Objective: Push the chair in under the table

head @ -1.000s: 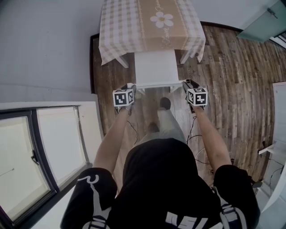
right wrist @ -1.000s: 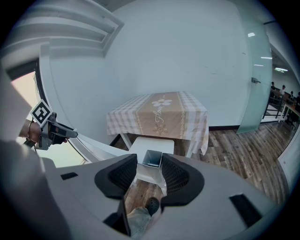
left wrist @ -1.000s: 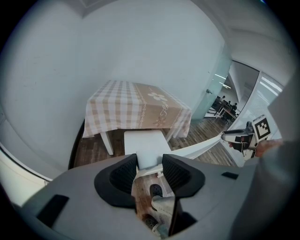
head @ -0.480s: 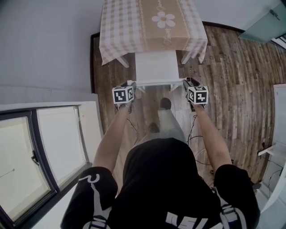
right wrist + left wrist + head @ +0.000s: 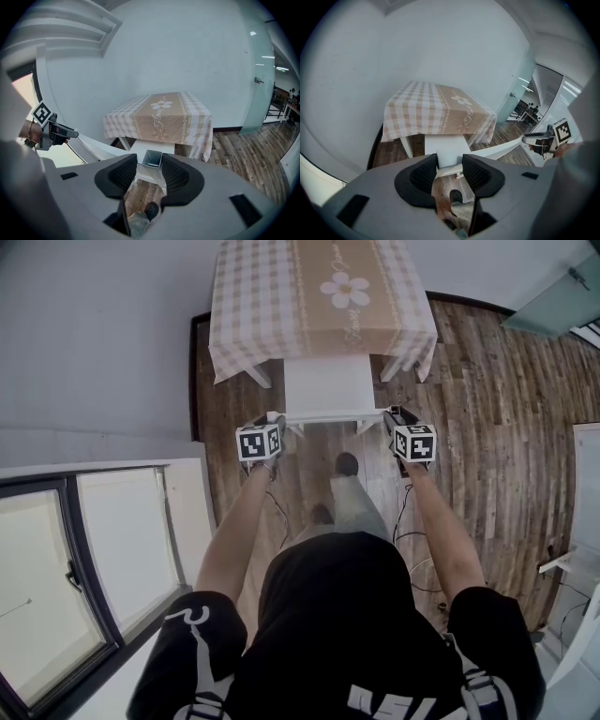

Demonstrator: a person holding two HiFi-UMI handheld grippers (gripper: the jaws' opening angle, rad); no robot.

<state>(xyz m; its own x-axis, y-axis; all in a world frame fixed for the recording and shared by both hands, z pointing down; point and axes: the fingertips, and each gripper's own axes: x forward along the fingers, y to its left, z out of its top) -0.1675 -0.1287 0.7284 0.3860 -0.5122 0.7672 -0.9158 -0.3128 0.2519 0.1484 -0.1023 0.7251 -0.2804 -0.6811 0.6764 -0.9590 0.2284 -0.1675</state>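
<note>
The visible strip of the chair seat is shorter than a second ago, and the near edge of the table lies lower in the head view; the chair has slid further under and the person has stepped after it, one shoe planted just behind the backrest; I judge the push well advanced but not finished, since part of the seat still shows outside the near edge.

The left gripper sits at the left end of the backrest; in its own view the jaws stand only narrowly apart with the white rail end filling the gap, so it has a clamp on the chair. The chair stands at the middle of the near edge, between the near-left leg and near-right leg, its front already beneath the checked cloth. The right gripper holds the right end the same way; its view shows a hollow square post top pinched between close-set jaws.

The chair faces the table, its front toward the far edge and its backrest toward the person; the top rail, its long line here, runs left to right, parallel to the near edge, so a straight push square to that rail should keep it clear of both legs.
</note>
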